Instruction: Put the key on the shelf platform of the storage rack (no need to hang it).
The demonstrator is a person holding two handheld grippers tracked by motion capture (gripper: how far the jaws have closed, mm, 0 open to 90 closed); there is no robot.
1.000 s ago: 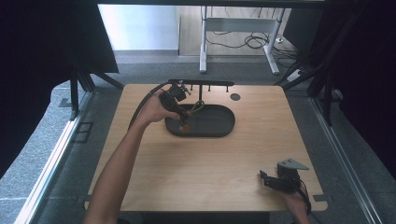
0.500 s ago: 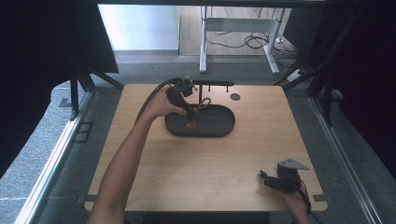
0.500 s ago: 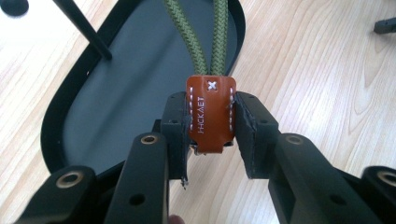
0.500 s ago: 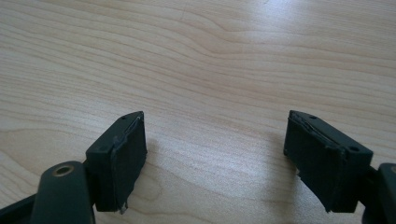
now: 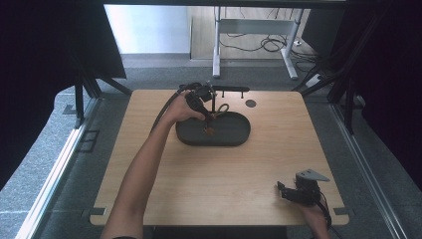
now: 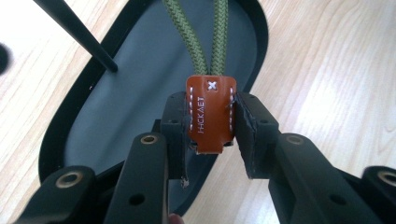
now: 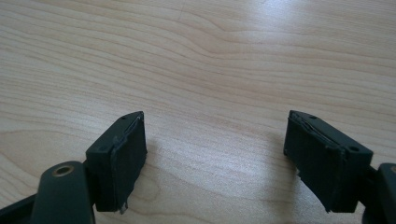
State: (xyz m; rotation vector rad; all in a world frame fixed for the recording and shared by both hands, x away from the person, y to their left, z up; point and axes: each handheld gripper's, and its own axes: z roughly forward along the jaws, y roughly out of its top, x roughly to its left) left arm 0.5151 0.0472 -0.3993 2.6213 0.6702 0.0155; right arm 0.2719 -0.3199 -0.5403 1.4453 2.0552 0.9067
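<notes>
The left gripper (image 6: 211, 126) is black, with two thick arms that have round brass-ringed holes and small screw holes. Each arm ends in a blocky black pad (image 6: 252, 133) with a rough, worn edge. A black cable (image 5: 166, 107) trails from it. The right gripper (image 7: 215, 158) has the same black blocky pads (image 7: 122, 156) with frayed edges. On top of it sits a grey three-cornered plate (image 5: 311, 175). The person's forearm (image 5: 142, 174) is bare.

Leather tag (image 6: 209, 114) over tray (image 6: 116, 116)
</notes>
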